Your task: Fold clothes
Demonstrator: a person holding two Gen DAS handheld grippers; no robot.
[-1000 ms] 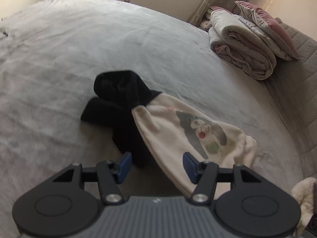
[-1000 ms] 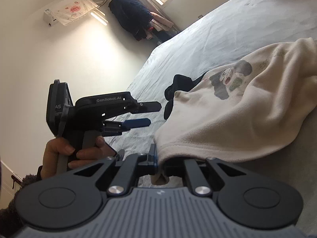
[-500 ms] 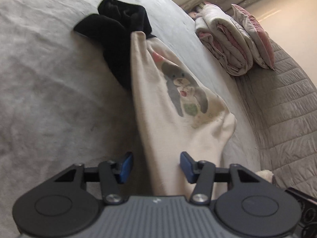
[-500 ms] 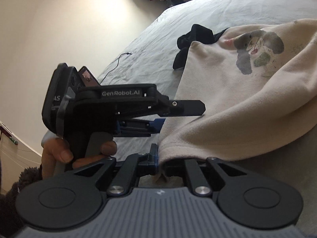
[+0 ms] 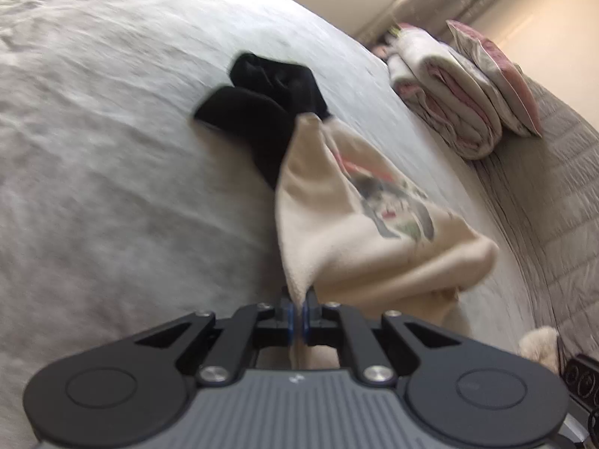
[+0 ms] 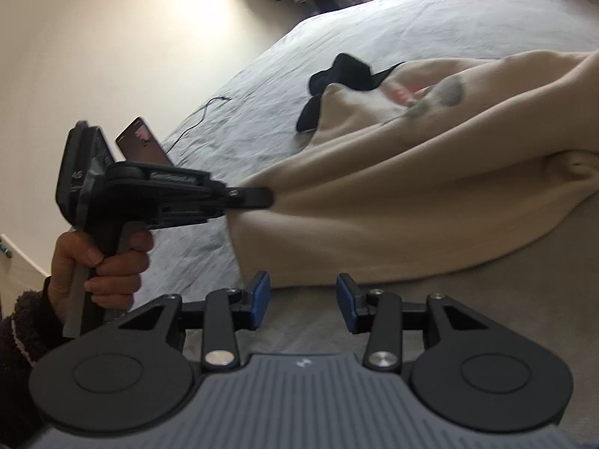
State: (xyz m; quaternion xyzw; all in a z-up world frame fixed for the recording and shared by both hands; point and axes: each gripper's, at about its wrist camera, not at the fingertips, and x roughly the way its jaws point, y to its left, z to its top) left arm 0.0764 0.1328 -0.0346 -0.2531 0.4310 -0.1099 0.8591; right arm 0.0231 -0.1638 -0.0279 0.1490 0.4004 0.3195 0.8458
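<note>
1. The left claw is clamped on a pinched fold at the near edge of the cream garment; its blue pads have just been closing and now press the cloth between them.
2. In the right wrist view the same left claw comes in from the left, held by a hand in a dark fuzzy sleeve, its tip buried in the cream garment.
3. The right claw stands apart, its jaws having just been opening; nothing lies between its blue pads, and the garment's near hem sits just beyond them on the bed.
4. The cream garment lies on the grey bed cover, stretching away from the left claw, with a printed cartoon figure on its upper face. Its right side bunches into thick folds.
5. A black garment lies crumpled at the far end of the cream one, touching it and partly under its far corner.
6. Folded quilts and a pink-edged pillow are stacked at the far right of the bed, well apart from the clothes.
7. A thin dark cable trails over the bed edge in the right wrist view, near the wall.
8. Both views are somewhat blurred.
</note>
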